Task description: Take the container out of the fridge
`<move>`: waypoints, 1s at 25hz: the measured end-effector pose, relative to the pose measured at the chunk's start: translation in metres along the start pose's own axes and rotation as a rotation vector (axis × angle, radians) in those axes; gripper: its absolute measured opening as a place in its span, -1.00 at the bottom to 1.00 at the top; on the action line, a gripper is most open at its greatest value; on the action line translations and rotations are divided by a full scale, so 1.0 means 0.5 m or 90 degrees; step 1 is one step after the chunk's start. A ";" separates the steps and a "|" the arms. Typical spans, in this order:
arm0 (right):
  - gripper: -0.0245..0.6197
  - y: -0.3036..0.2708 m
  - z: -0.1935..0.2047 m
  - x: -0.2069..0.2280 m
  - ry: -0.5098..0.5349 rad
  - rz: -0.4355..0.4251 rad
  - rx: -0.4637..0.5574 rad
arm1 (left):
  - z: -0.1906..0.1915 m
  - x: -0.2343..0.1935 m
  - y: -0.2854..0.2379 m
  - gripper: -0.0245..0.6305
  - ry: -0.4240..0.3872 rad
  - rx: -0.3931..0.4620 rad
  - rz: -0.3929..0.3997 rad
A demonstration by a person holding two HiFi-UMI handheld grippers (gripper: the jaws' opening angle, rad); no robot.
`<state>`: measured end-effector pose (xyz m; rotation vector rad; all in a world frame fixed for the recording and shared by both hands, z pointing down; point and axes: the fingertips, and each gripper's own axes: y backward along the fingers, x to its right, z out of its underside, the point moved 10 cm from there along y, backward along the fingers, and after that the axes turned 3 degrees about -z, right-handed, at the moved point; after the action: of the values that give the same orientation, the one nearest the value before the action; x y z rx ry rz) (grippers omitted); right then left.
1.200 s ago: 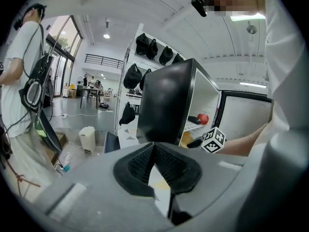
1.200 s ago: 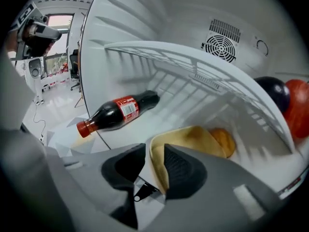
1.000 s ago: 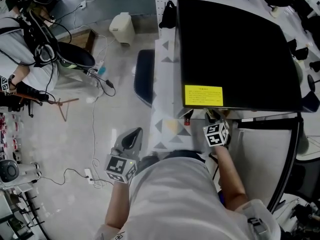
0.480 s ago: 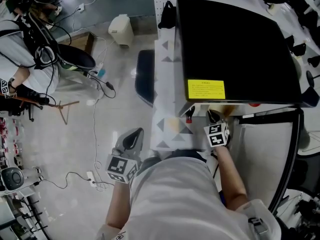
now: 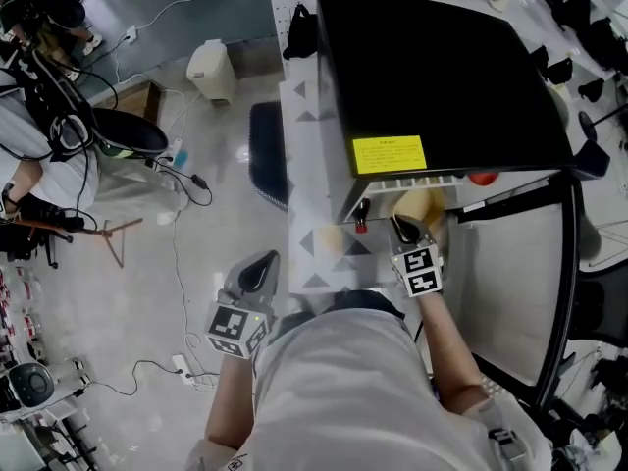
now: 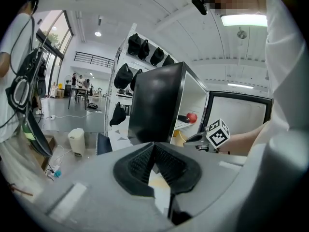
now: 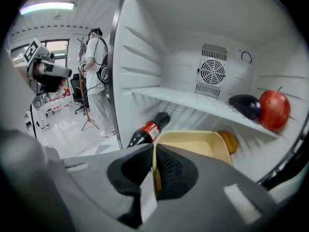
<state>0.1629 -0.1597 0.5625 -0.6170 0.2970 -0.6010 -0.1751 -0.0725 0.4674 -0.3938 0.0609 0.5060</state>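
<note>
Right gripper view shows the right tool [image 7: 154,151] closing its jaws on the near rim of the shallow pale-yellow plastic container [image 7: 195,144] on the fridge floor, so it looks best to pinch firmly and draw straight out, clear of the dark red-labelled bottle [image 7: 147,132].

Seen from above, a person reaches the right gripper [image 5: 400,226] into an open black fridge [image 5: 432,77].
The fridge top carries a yellow label [image 5: 390,153], and its door [image 5: 510,273] stands swung out on the right. The right gripper's jaws are closing on the near rim of a tan container [image 5: 422,204] inside, just beside a dark bottle [image 5: 360,216]. The left gripper [image 5: 260,263] hangs at the person's left side over the pale floor [image 5: 147,292].
</note>
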 end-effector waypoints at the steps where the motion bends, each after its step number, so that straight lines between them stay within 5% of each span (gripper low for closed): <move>1: -0.87 0.010 -0.005 -0.006 -0.003 -0.003 0.008 | -0.002 0.000 -0.003 -0.90 -0.001 0.002 0.008; 25: -0.87 0.272 -0.079 -0.143 -0.119 -0.011 0.226 | -0.045 0.063 -0.089 -0.90 -0.035 0.057 0.228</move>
<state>0.1486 -0.0451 0.4537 -0.3304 0.0070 -0.5903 -0.1250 -0.1022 0.4575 -0.2808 0.1009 0.8645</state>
